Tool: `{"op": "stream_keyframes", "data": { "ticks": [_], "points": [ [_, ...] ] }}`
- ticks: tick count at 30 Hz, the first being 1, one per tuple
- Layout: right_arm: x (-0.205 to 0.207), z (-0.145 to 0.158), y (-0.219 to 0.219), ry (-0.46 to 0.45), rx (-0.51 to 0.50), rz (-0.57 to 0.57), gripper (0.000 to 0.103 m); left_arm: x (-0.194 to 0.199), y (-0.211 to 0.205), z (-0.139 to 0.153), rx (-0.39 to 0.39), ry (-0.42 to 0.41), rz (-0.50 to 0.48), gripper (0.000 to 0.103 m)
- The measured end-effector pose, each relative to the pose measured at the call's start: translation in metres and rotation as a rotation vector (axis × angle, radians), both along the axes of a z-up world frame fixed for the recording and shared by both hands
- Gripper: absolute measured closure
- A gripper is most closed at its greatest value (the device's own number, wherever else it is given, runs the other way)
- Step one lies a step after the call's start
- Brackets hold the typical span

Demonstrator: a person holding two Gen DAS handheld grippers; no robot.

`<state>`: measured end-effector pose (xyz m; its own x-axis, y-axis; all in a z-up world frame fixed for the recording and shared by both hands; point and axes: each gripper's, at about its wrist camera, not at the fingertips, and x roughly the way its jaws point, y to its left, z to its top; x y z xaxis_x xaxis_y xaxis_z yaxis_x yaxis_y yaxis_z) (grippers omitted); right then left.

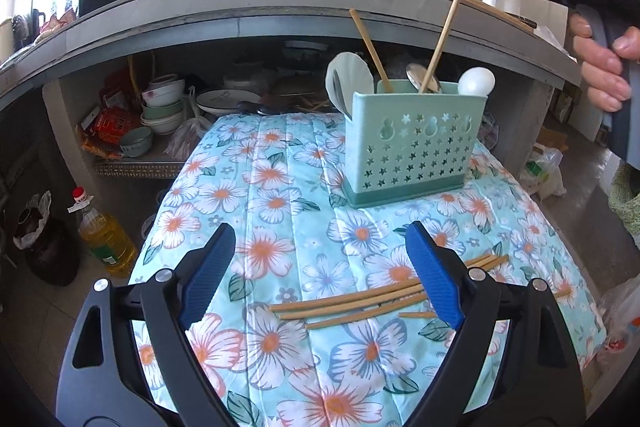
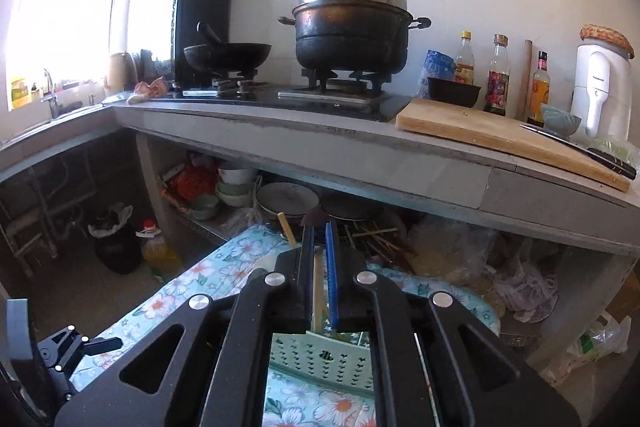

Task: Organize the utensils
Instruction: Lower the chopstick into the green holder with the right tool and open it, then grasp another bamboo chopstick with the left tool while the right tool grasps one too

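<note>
Under the stove counter (image 1: 280, 15), floral cloth (image 1: 280, 195)

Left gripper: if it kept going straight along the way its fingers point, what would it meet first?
Probably the floral cloth just beyond the loose chopsticks, which lie below and between the open fingers of the left gripper. The green utensil holder stands further on, to the right; depth is unclear.

You had the mint-green perforated plastic utensil holder (image 1: 414, 143) on the flowered quilted cloth (image 1: 276, 203), with loose bamboo chopsticks (image 1: 352, 303) lying nearer you. Two chopsticks and three spoons stood in it. Behind, under the grey counter (image 1: 256, 7), bowls sat stacked.
</note>
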<state>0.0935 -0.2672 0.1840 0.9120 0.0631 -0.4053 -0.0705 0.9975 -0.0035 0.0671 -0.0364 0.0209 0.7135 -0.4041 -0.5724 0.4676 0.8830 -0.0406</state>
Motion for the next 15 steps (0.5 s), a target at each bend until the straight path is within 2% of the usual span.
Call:
{"op": "stream_keyframes", "data": {
  "ticks": [2, 3, 9, 11, 15],
  "points": [
    [-0.017, 0.004, -0.008, -0.016, 0.065, 0.004, 0.075, -0.002, -0.005, -0.003, 0.007, 0.004, -0.02, 0.02],
    [-0.029, 0.007, -0.015, -0.031, 0.107, 0.007, 0.072, -0.003, -0.008, -0.006, 0.013, 0.005, -0.03, 0.02],
    [-0.101, 0.004, -0.055, -0.081, 0.277, -0.063, 0.065, -0.007, -0.029, -0.015, 0.018, 0.022, -0.134, 0.02],
    [-0.119, -0.006, -0.069, -0.07, 0.327, -0.104, 0.064, -0.012, -0.038, -0.017, 0.007, 0.03, -0.192, 0.02],
    [-0.155, -0.052, -0.091, 0.029, 0.408, -0.233, 0.061, -0.029, -0.063, -0.024, -0.013, 0.057, -0.359, 0.02]
  ]
}}
